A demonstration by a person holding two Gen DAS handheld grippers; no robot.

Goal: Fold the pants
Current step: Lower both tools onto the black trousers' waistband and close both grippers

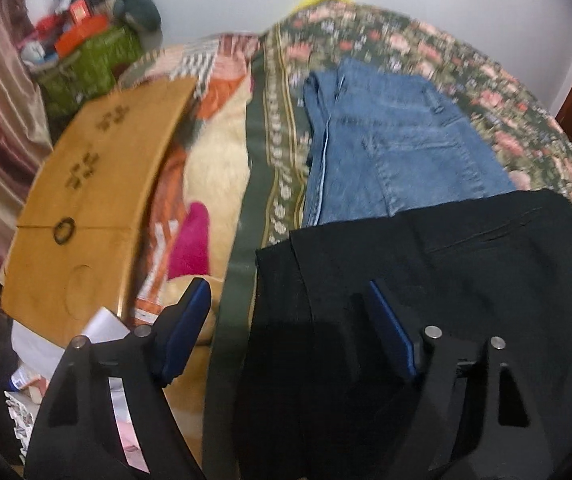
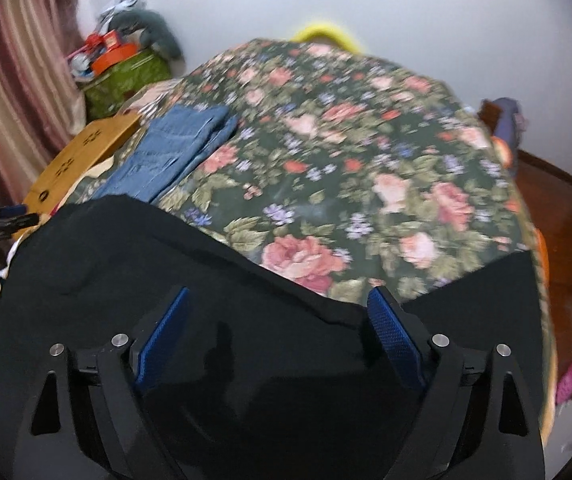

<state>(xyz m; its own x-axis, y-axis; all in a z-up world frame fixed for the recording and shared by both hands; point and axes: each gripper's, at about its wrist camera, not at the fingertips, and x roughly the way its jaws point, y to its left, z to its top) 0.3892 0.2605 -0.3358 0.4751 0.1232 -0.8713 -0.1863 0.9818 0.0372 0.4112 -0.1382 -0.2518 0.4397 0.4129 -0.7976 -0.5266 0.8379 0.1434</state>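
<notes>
Left tool (image 1: pixel 290 312), right tool (image 2: pixel 277 320) both spread apart, empty, above black pants (image 2: pixel 125 264) on floral bedspread (image 2: pixel 366 152).

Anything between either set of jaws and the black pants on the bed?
Nothing visible. The black pants lie spread on the floral bedspread, directly under the open right gripper and left gripper, with only air between. The folded blue jeans lie beyond the black pants, out of the way.
</notes>
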